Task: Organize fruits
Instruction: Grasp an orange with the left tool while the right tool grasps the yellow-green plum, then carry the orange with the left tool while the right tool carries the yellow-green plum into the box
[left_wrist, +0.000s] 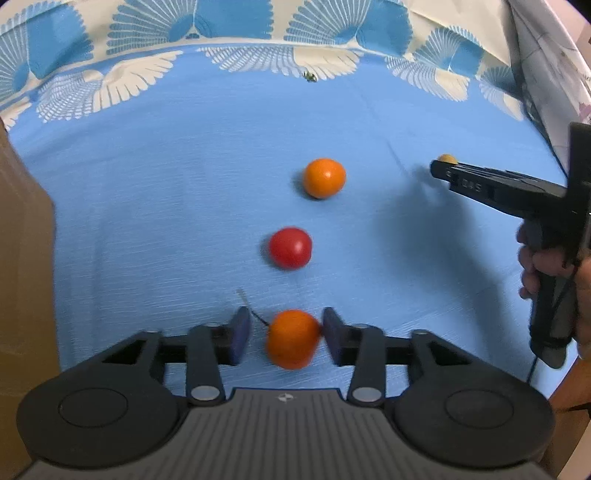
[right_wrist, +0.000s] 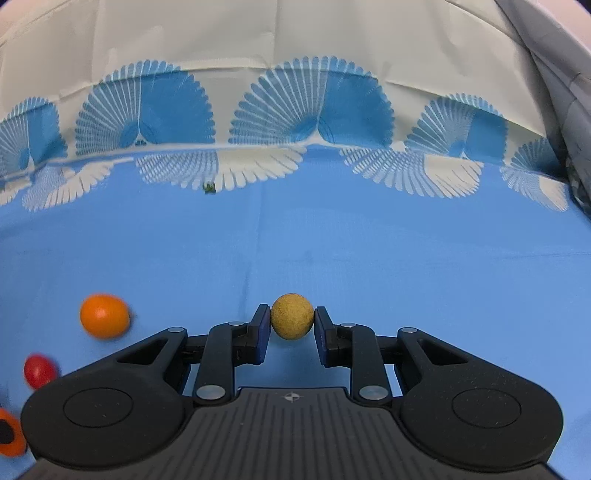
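In the left wrist view three round fruits lie in a line on the blue cloth (left_wrist: 147, 221): a far orange one (left_wrist: 324, 178), a red one (left_wrist: 290, 247) and a near orange one (left_wrist: 293, 339). My left gripper (left_wrist: 284, 338) is open around the near orange fruit; the right pad touches it, the left pad stands apart. In the right wrist view my right gripper (right_wrist: 291, 325) is shut on a small tan-yellow round fruit (right_wrist: 292, 316), held at the fingertips. The far orange fruit (right_wrist: 105, 315) and the red fruit (right_wrist: 38, 370) lie to its left.
A brown cardboard box (left_wrist: 22, 258) stands at the left edge. The cloth's fan-patterned border (right_wrist: 295, 110) rises at the back. A tiny green speck (left_wrist: 309, 76) lies near the border. The right gripper and the hand holding it (left_wrist: 532, 206) hover at the right.
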